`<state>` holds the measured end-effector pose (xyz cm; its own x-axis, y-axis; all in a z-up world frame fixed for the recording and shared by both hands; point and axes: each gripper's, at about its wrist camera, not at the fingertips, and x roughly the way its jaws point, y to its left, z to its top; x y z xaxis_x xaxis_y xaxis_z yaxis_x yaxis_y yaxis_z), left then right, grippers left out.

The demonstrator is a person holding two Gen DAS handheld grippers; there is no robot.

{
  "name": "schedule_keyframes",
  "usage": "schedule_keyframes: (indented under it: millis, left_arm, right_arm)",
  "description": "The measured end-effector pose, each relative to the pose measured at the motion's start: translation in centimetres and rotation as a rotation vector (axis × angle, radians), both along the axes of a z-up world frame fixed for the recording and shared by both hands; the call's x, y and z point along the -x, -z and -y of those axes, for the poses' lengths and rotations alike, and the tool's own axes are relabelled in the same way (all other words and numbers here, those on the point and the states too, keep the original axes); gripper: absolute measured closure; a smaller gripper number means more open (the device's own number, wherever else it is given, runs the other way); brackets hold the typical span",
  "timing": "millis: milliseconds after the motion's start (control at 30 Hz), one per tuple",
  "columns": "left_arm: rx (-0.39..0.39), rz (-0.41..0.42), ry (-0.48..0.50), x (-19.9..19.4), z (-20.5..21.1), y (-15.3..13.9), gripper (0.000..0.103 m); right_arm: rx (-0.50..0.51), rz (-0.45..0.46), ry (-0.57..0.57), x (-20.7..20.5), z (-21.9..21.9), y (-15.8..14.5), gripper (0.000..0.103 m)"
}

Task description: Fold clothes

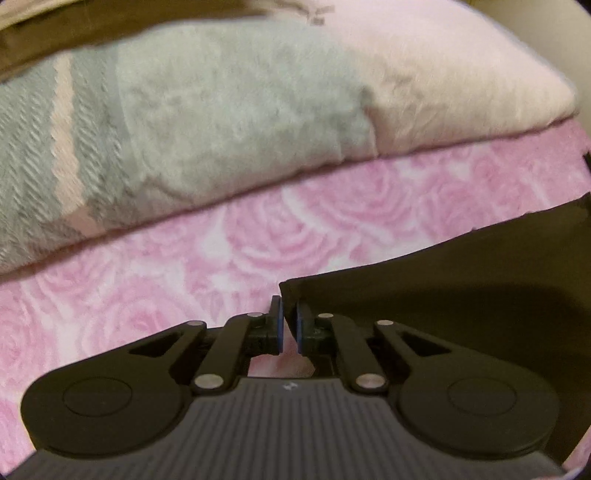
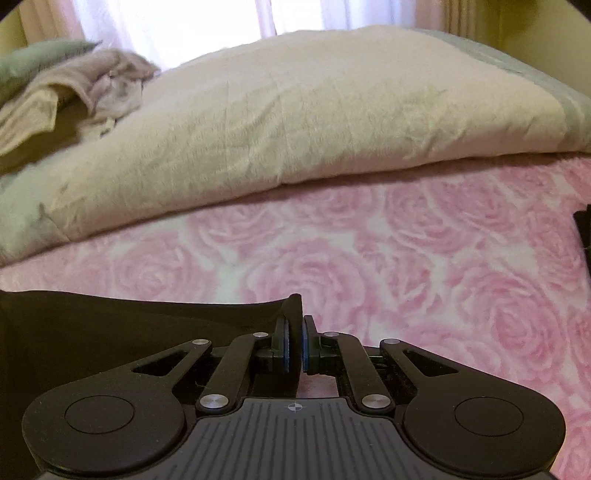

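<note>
A dark brown-black garment (image 1: 461, 280) lies stretched over the pink rose-patterned bed cover (image 1: 258, 240). My left gripper (image 1: 290, 325) is shut on the garment's left corner, which sticks up between the blue pads. In the right wrist view the same garment (image 2: 110, 325) spreads to the left, and my right gripper (image 2: 295, 347) is shut on its right corner. Both corners are held just above the bed cover (image 2: 406, 258).
A folded cream and grey blanket (image 1: 221, 110) lies across the bed just beyond the garment; it also shows in the right wrist view (image 2: 295, 118). A crumpled pile of light cloth (image 2: 74, 88) sits at the far left. A bright curtained window (image 2: 221, 18) is behind.
</note>
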<state>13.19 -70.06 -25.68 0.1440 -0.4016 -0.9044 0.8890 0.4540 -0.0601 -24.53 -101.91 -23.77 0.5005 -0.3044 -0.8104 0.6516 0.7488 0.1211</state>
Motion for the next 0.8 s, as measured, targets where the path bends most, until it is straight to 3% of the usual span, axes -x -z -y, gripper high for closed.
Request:
schedule_keyframes:
  millis: [133,200,233,367,467,633,800]
  left_arm:
    - [-0.042,0.021,-0.027,0.1,-0.1,1.1,0.076]
    - [-0.052,0.048,-0.046,0.0,-1.0,0.8,0.076]
    - [-0.059,0.06,-0.054,0.0,-1.5,0.6,0.076]
    - [-0.05,0.122,0.005,2.3,-4.3,-1.4,0.076]
    - [-0.03,0.167,0.15,6.9,-6.7,-3.1,0.076]
    - [-0.027,0.296,0.541,17.9,-11.6,-4.4,0.074]
    - [-0.077,0.441,0.912,26.8,-16.5,-2.3,0.064]
  right_arm:
    - [-0.054,-0.023,0.062,0.4,0.7,1.6,0.096]
    - [-0.016,-0.034,0.086,0.9,0.3,1.2,0.047]
    - [0.01,-0.04,0.098,1.4,-0.1,0.8,0.041]
    - [0.003,-0.048,0.1,3.6,-1.7,-0.7,0.04]
    - [-0.028,-0.036,0.069,5.7,-4.6,-1.8,0.04]
    - [-0.082,-0.061,-0.036,8.9,-12.1,-2.9,0.04]
    - [-0.022,-0.188,-0.261,10.7,-20.6,-2.7,0.04]
